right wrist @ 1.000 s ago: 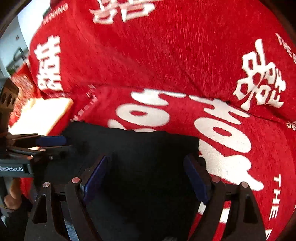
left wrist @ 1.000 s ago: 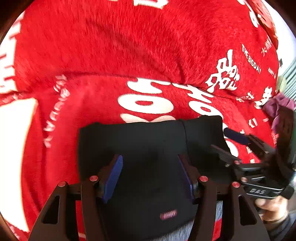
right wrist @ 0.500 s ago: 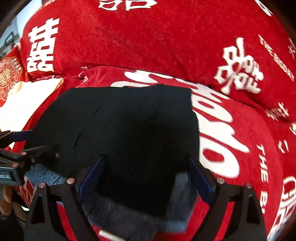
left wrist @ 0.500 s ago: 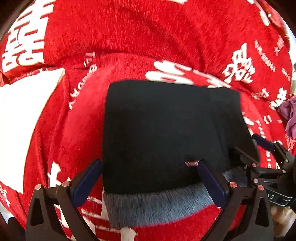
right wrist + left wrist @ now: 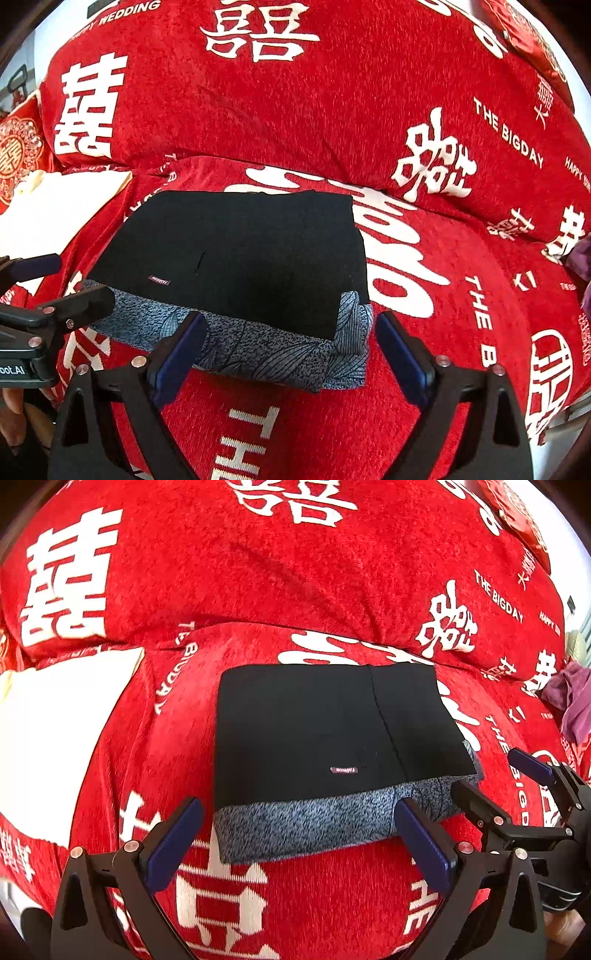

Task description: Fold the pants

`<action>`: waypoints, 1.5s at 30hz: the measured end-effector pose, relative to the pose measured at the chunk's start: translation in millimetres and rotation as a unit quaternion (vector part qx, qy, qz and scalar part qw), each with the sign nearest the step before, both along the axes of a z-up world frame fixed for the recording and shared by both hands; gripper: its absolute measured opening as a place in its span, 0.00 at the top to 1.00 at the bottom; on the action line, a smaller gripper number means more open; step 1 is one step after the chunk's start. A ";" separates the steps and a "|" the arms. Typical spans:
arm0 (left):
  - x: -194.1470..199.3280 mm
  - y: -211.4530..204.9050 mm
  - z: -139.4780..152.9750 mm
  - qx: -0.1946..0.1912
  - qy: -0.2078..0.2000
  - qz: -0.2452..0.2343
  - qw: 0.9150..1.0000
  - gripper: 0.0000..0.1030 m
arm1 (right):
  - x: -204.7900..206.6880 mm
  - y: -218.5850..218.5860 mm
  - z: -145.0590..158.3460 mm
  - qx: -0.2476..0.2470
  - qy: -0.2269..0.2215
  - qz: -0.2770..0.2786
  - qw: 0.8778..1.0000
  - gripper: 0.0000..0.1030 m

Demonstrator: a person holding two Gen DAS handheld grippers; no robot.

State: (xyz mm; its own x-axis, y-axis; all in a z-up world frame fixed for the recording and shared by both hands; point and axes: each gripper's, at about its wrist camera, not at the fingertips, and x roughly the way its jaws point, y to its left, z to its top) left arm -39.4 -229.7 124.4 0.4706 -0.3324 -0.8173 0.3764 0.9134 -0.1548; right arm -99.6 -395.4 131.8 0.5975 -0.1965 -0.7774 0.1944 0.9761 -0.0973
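Observation:
The pants [image 5: 317,734] lie folded into a flat black rectangle with a grey patterned lining showing along the near edge, on the red sofa seat; they also show in the right wrist view [image 5: 243,258]. My left gripper [image 5: 299,845] is open and empty, just in front of the near edge. My right gripper [image 5: 290,354] is open and empty, at the near right corner of the pants. The right gripper shows at the right of the left wrist view [image 5: 517,775], and the left gripper at the left of the right wrist view [image 5: 55,284].
A red sofa cover [image 5: 258,572] with white characters covers the seat and backrest. A white patch [image 5: 55,731] lies left of the pants. A purple cloth [image 5: 572,698] sits at the far right. A red cushion [image 5: 18,147] is at the far left.
Both grippers have pulled back from over the pants toward the near side. The pants now lie whole in view, with the grey edge showing in front.

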 end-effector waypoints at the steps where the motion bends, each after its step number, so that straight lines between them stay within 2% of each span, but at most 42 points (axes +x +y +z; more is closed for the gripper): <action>1: -1.5 0.3 -0.9 0.002 -0.001 0.002 1.000 0.00 | -0.7 2.1 1.1 -0.002 0.000 0.001 1.000 0.08; 6: -10.8 0.7 -1.2 0.020 -0.008 -0.004 1.000 0.00 | -3.2 8.7 3.0 -0.005 0.003 0.003 1.000 0.08; 13: -12.4 6.3 1.6 -0.001 0.002 -0.005 1.000 0.00 | -6.9 12.7 2.9 -0.003 0.003 -0.002 1.000 0.08; 20: -21.7 7.6 5.9 0.024 -0.043 0.026 0.998 0.00 | -5.1 10.0 -0.1 0.003 0.005 -0.001 1.000 0.07; 29: -23.4 0.6 1.7 0.050 -0.043 0.014 0.998 0.00 | -3.6 6.2 -3.2 0.009 0.009 -0.008 1.000 0.07; 45: -19.6 0.2 -6.9 0.067 -0.039 0.012 0.997 0.00 | 0.9 1.4 -10.2 0.018 0.016 -0.015 1.000 0.07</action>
State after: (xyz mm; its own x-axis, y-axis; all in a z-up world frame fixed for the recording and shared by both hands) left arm -59.0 -229.4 117.5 0.5406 -0.2112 -0.8144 0.3603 0.9328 -0.0028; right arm -98.7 -394.0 121.6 0.5662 -0.1849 -0.8033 0.2213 0.9728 -0.0680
